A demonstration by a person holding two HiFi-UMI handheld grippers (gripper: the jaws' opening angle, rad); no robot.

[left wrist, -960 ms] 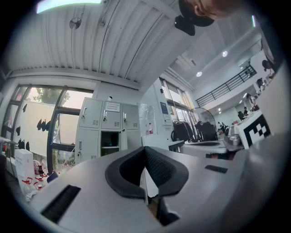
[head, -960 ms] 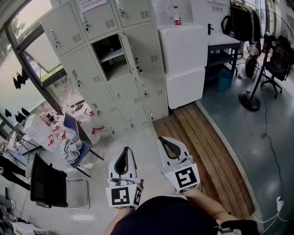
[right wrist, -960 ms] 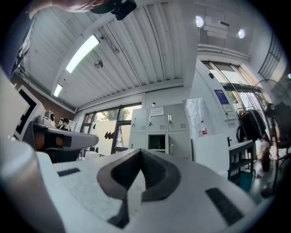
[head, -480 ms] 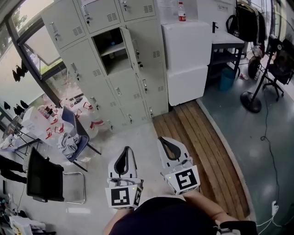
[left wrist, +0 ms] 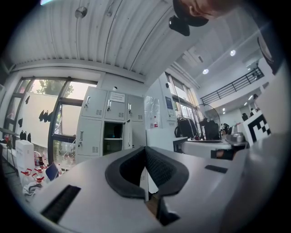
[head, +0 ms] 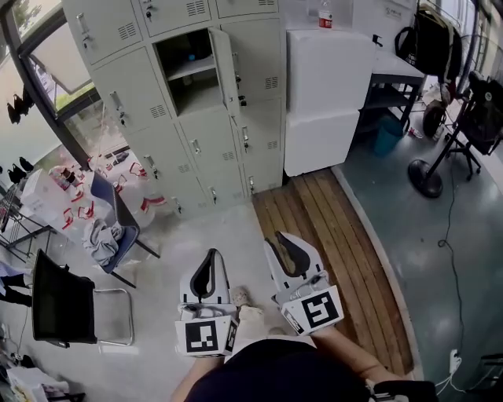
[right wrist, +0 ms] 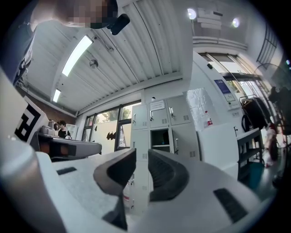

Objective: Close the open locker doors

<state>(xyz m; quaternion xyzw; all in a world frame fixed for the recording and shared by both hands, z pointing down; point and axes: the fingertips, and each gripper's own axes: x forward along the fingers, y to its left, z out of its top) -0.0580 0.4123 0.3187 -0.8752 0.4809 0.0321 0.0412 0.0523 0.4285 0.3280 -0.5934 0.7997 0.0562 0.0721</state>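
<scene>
A bank of grey lockers (head: pixel 149 118) stands ahead at the upper left. One compartment (head: pixel 187 78) is open, with a shelf inside, and its door (head: pixel 225 67) is swung out towards me. Both grippers are held low, well short of the lockers, and point at them. My left gripper (head: pixel 211 255) is shut and holds nothing. My right gripper (head: pixel 279 239) is opening, with a narrow gap and nothing between its jaws. The open compartment (left wrist: pixel 112 139) shows above the left gripper (left wrist: pixel 145 151) in the left gripper view. It also shows as an open compartment (right wrist: pixel 160 139) beyond the right gripper (right wrist: pixel 142 157).
A white cabinet (head: pixel 326 94) with a bottle (head: pixel 325 14) on top stands right of the lockers. A wooden floor strip (head: pixel 330 235) runs towards it. A chair with clothes (head: pixel 110 228) and a black chair (head: pixel 59 310) stand at the left. A fan stand (head: pixel 428 177) and desk (head: pixel 393 71) are at the right.
The lockers have shifted down and right in the head view and look nearer. The right gripper's jaws have parted from shut. The left gripper has stayed shut.
</scene>
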